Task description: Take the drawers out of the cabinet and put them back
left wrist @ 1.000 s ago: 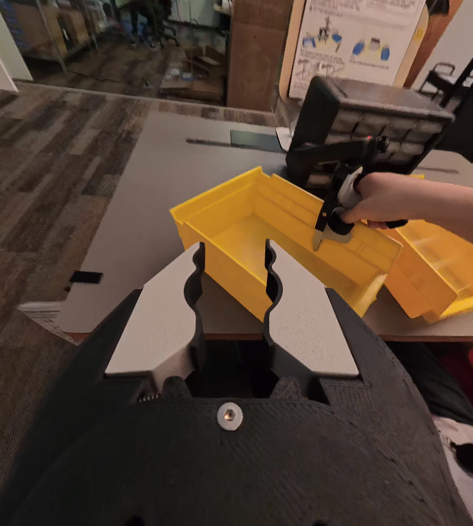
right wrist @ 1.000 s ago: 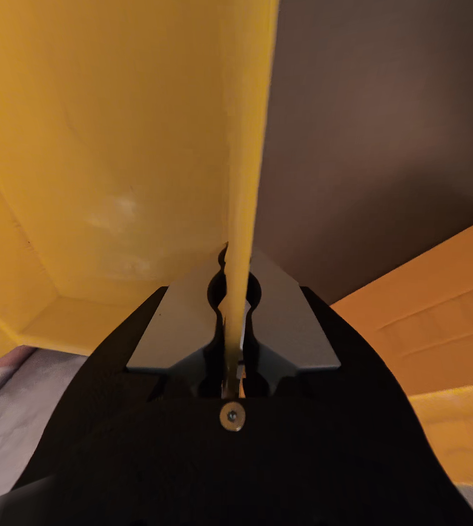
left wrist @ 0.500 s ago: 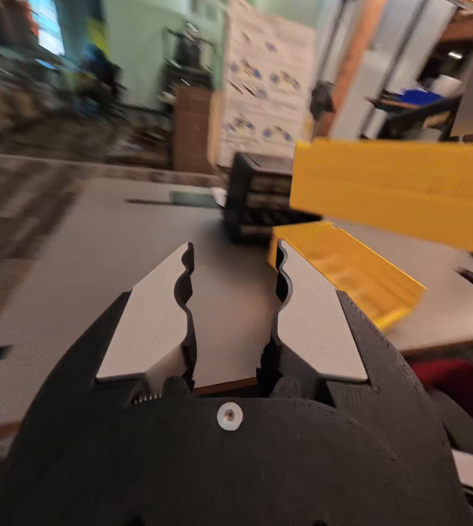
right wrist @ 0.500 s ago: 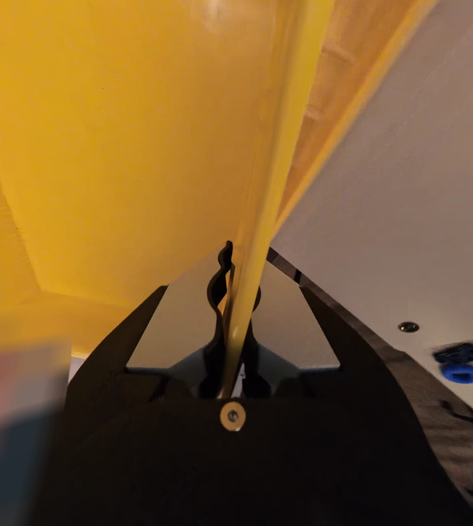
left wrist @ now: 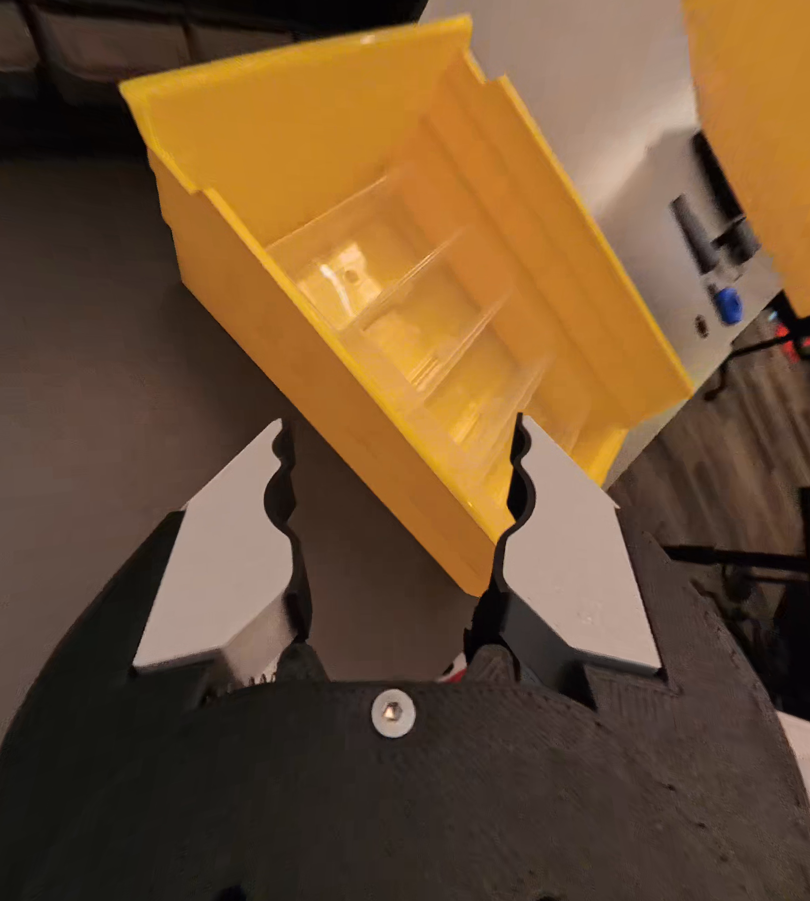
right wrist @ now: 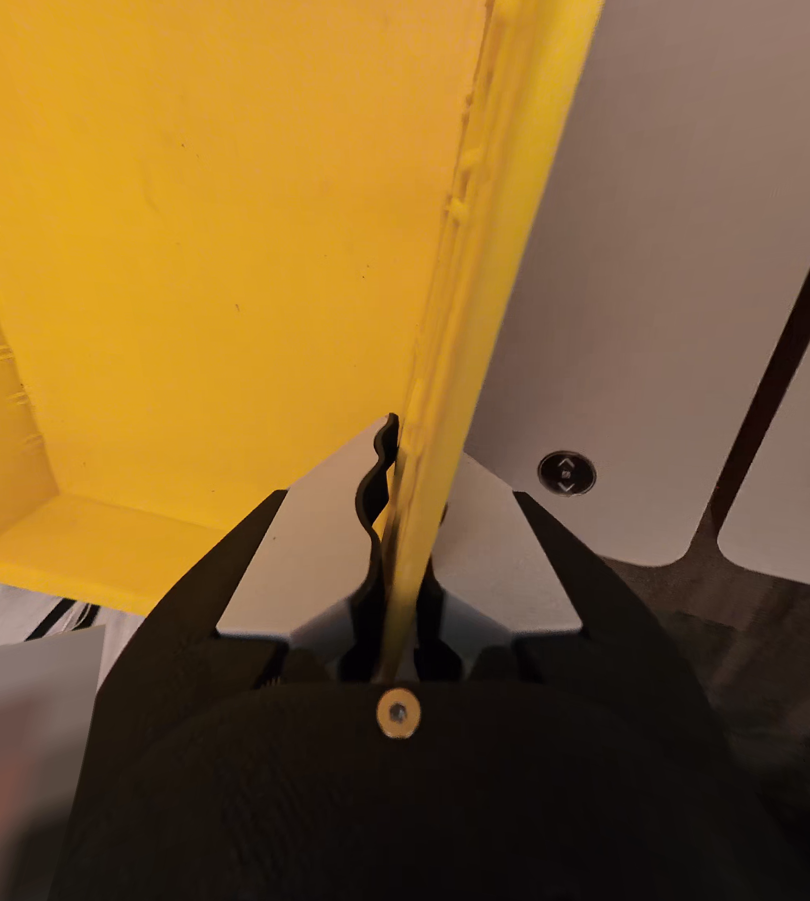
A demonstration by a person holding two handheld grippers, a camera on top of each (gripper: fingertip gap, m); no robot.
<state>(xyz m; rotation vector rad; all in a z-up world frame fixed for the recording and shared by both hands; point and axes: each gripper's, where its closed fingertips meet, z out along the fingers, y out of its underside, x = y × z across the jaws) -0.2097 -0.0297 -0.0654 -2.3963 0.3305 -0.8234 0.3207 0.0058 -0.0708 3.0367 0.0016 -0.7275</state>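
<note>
No readable writing, brand, label or number showed in either view. The only sign was on a small round black button (right wrist: pixel 566 473) set into the grey tabletop (right wrist: pixel 636 292) near its front edge, in the right wrist view: it bore a pale arrowhead pointing up and another pointing down, with a tiny mark between them too small to make out. The yellow drawer (left wrist: pixel 393 253) in the left wrist view carried no marking.

The held yellow drawer (right wrist: pixel 198 244) runs off the frame's top and left; a blurred patch covers the lower-left corner.
</note>
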